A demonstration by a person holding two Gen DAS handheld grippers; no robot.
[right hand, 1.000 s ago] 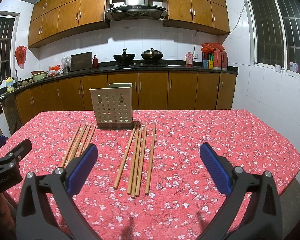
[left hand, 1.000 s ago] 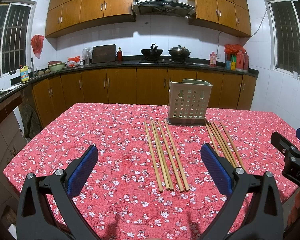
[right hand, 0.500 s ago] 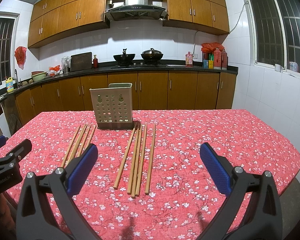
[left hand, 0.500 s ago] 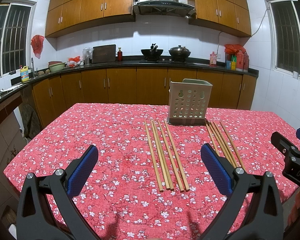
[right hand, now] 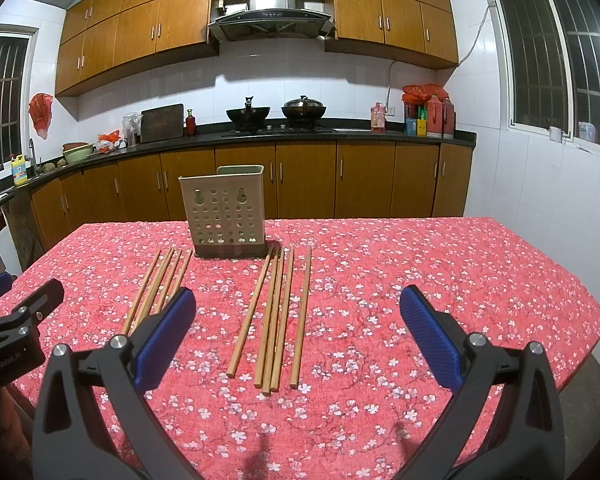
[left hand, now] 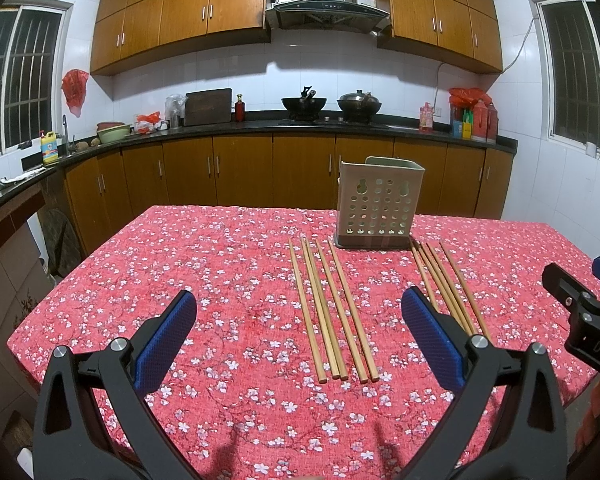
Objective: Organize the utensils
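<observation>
A beige perforated utensil holder (left hand: 376, 210) (right hand: 226, 214) stands upright on the red floral tablecloth (left hand: 220, 280) (right hand: 420, 280). Two groups of several wooden chopsticks lie flat in front of it. The left group (left hand: 332, 312) (right hand: 156, 284) lies ahead of my left gripper (left hand: 300, 320), which is open and empty above the near table edge. The right group (left hand: 448, 284) (right hand: 276, 316) lies ahead of my right gripper (right hand: 296, 320), also open and empty. Each gripper shows at the edge of the other's view.
Behind the table runs a dark kitchen counter (left hand: 260, 126) with woks, bottles and a cutting board, over wooden cabinets (right hand: 340, 180). The table's right edge (right hand: 572, 280) drops off near a white tiled wall.
</observation>
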